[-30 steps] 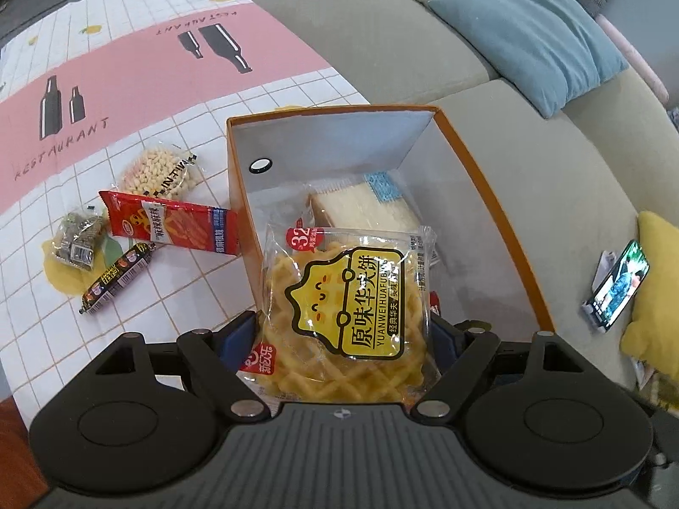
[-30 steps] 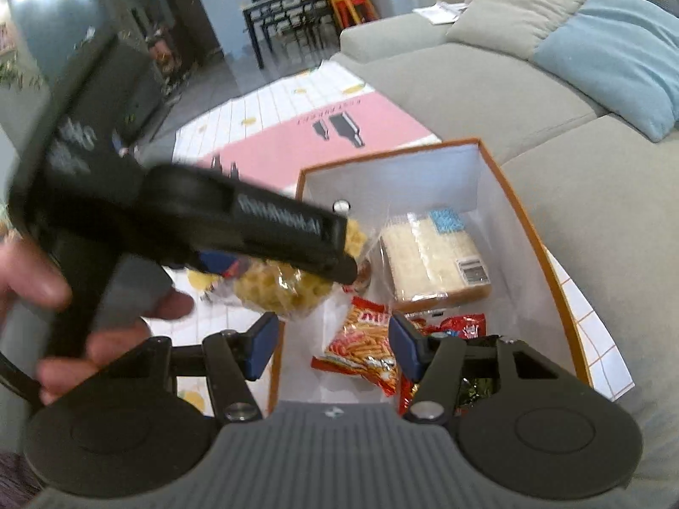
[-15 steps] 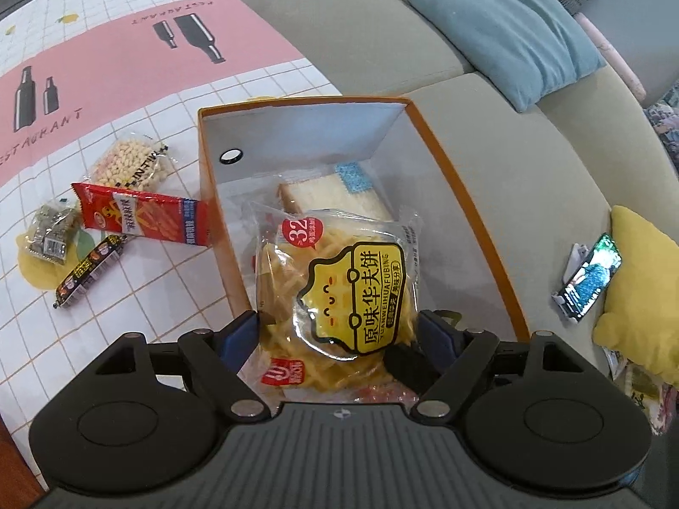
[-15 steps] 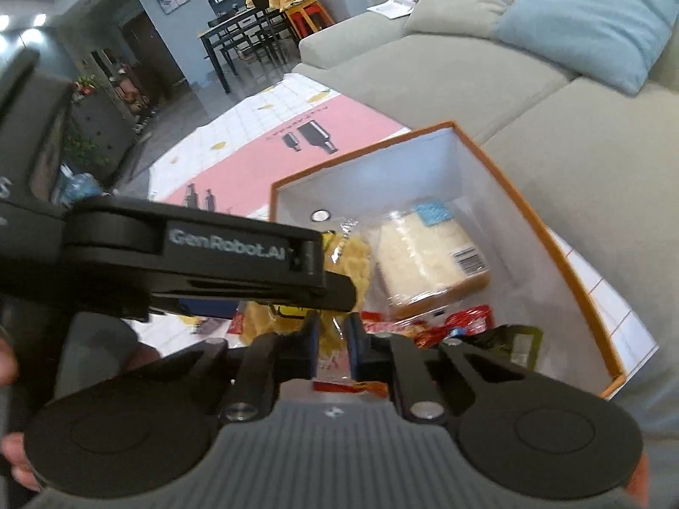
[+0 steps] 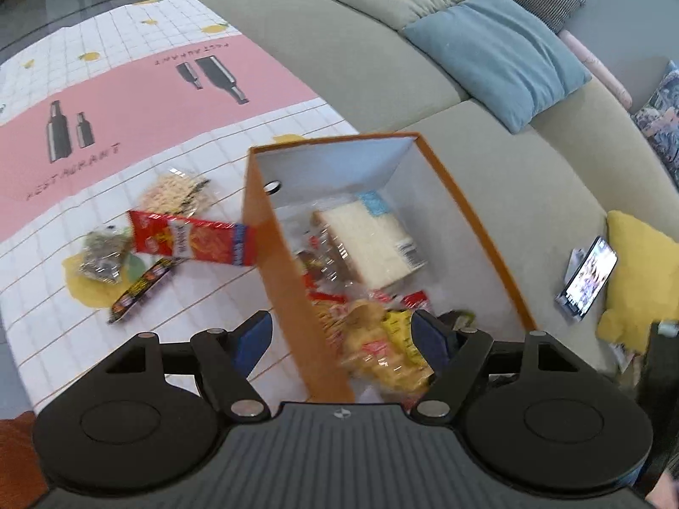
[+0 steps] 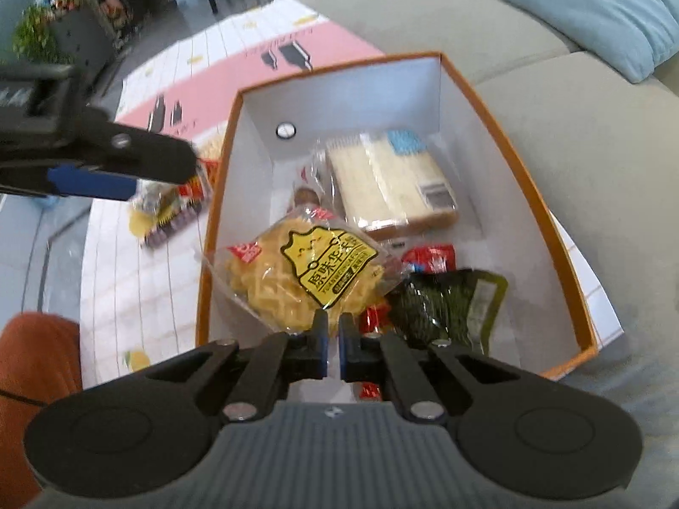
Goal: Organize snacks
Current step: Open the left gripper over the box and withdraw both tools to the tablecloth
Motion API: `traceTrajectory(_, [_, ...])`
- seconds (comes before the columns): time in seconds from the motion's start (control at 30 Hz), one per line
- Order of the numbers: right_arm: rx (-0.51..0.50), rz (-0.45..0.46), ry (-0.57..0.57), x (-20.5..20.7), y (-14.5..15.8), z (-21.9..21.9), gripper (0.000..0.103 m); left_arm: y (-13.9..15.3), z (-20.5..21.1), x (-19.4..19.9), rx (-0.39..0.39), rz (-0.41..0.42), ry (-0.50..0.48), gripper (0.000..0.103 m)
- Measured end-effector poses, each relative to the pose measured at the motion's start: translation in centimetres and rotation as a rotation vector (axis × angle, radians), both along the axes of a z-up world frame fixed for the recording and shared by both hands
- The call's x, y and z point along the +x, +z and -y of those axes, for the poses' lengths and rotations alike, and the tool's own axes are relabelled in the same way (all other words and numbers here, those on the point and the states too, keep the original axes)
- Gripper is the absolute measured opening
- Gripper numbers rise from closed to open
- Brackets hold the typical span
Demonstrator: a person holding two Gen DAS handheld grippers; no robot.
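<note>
1. Orange-walled box (image 6: 539, 195) sits on the surface, with the yellow waffle packet (image 6: 305, 275) lying inside it beside a wrapped bread loaf (image 6: 390, 182).
2. Right claw (image 6: 333, 348) tilts steeply down into the box, its jaws pressed together at the packet's near edge; whether they pinch the wrapper I cannot tell.
3. Left claw (image 5: 339, 335) angles down, straddling the box's left wall; it has just been narrowing slightly and stands spread, gripping nothing.
4. Red snack pack (image 5: 191, 239) lies on the surface outside.

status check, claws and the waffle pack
Left claw open, straddling the box wall. Right claw shut at the waffle pack edge, grip unclear. Pack lies in the box. Four snacks left on the table.
</note>
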State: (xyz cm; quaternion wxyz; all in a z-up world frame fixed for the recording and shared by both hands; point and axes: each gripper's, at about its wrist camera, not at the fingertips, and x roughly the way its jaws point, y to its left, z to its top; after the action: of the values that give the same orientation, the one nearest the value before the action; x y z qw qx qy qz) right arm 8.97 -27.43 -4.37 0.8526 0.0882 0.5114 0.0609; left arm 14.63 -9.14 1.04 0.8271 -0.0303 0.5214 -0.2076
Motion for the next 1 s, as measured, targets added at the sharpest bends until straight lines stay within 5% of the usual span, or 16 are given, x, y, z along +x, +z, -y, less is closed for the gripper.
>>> traceTrajectory(0.13, [-0.01,0.001,-0.011,-0.7,0.8,0.3,0.009,-0.3,-1.9,-0.7,0.014,-0.017,0.018,0.088])
traceTrajectory(0.43, [0.027,0.057,-0.04,1.9,1.4,0.2,0.05,-1.0,-5.2,-1.9,0.079,-0.024,0.08,0.088])
traceTrajectory(0.7, [-0.008,-0.013,-0.102,6.5,-2.3,-0.1,0.043,-1.1,-7.6,-2.9,0.129,-0.012,0.112,0.088])
traceTrajectory(1.0, [0.023,-0.162,-0.02,4.0,-3.1,-1.8,0.038,-1.9,-8.9,-3.2,0.124,-0.044,0.12,0.088])
